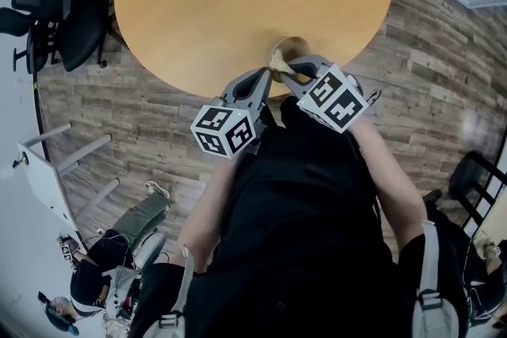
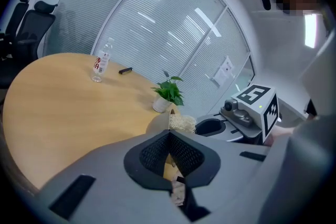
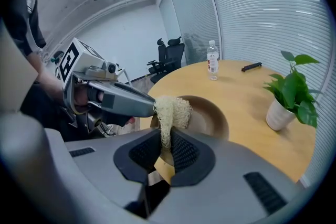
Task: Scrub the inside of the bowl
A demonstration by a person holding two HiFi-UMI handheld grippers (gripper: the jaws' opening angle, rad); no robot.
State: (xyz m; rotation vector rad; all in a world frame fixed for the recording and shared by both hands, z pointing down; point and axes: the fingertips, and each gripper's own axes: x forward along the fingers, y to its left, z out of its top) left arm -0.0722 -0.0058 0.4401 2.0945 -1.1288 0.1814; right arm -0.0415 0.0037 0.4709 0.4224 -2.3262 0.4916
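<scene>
At the near edge of the round wooden bench (image 1: 222,12), our left hand-held gripper (image 2: 169,140) pinches the rim of the brown round bowl (image 3: 210,115); our right hand-held gripper (image 3: 165,140) clamps a pale fibrous scrubber (image 3: 173,107). Hard strokes could pry the bowl loose and off that edge.

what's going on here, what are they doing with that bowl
A person stands at a round wooden table. The left hand-held gripper is shut on the rim of a brown bowl at the table's near edge. The right hand-held gripper pinches a pale fibrous scrubber, held over the bowl's inside.
</scene>
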